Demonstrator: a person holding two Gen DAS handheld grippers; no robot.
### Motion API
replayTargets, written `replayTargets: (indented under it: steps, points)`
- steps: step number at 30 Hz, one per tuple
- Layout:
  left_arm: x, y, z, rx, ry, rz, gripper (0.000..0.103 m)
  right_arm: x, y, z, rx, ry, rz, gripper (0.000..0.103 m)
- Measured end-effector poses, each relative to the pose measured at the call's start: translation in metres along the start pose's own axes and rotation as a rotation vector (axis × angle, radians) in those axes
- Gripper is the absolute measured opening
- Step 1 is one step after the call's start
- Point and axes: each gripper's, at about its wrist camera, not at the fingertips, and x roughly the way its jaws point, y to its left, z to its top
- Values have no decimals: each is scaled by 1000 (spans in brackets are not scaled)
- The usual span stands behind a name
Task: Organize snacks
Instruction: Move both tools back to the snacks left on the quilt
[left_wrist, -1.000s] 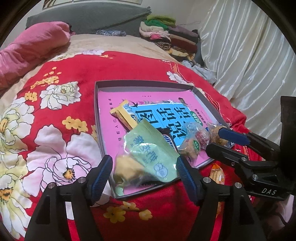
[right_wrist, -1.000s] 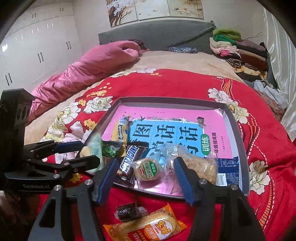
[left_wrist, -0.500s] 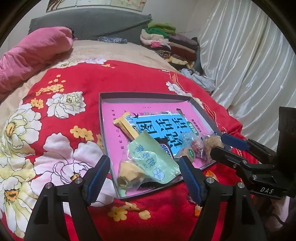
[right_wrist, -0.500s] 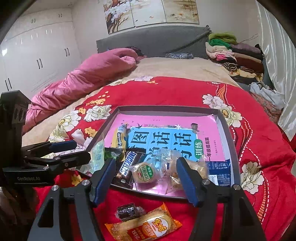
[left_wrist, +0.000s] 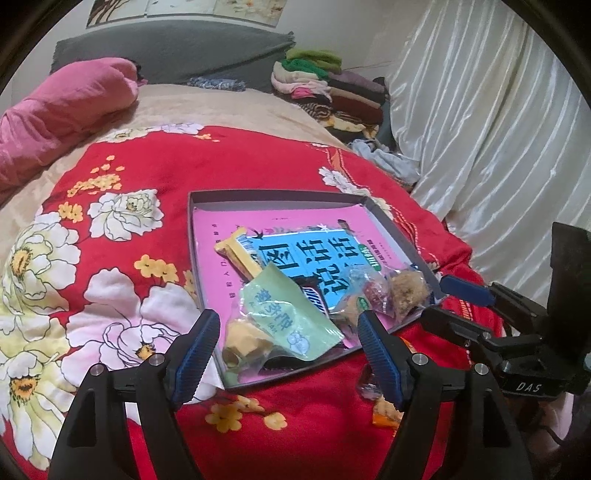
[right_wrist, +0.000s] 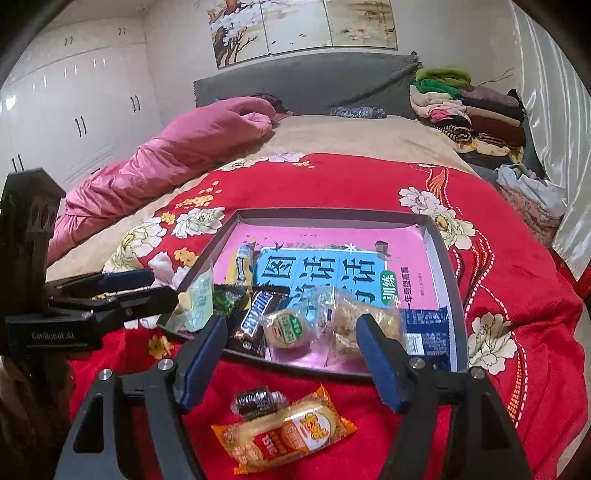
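Note:
A shallow grey tray (left_wrist: 266, 196) (right_wrist: 456, 295) with a pink and blue book cover inside lies on the red floral blanket. It holds several snacks: a green packet (left_wrist: 284, 317), a yellow bar (left_wrist: 236, 254), a Snickers bar (right_wrist: 256, 319), a round cake (right_wrist: 288, 328), a crumbly pastry (right_wrist: 347, 321) and a blue packet (right_wrist: 424, 328). An orange packet (right_wrist: 288, 432) and a small dark candy (right_wrist: 255, 400) lie on the blanket in front of the tray. My left gripper (left_wrist: 286, 350) is open and empty over the tray's near left corner. My right gripper (right_wrist: 291, 354) is open and empty above the tray's front edge.
A pink quilt (right_wrist: 177, 155) lies at the back left of the bed. Folded clothes (right_wrist: 465, 107) are stacked at the back right by the grey headboard (right_wrist: 306, 81). White curtains (left_wrist: 491, 122) hang on the right. White wardrobes (right_wrist: 66, 107) stand on the left.
Both grippers have drawn back and up from the tray, so the snacks look smaller and farther. Both stay open and empty. The snacks have not moved.

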Motion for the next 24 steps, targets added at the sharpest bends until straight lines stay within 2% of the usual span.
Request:
replayTargets:
  steps: [6,13,17,21,24]
  points:
    - [-1,-8,-3,14,13,-29,78,-7,-2,-14,13,37,7,72]
    - [9,-28,-15,76,79,-78,78,-4,3,-43,-24,127,32,73]
    - [19,-41,-23,126,129,-104,78,-2,7,-57,-54,161,40,83]
    - [28,-46,-31,137,168,-122,78,-1,6,-72,-21,207,47,83]
    - [36,-47,-36,124,189,-148,78,0,-1,-80,57,239,82,83]
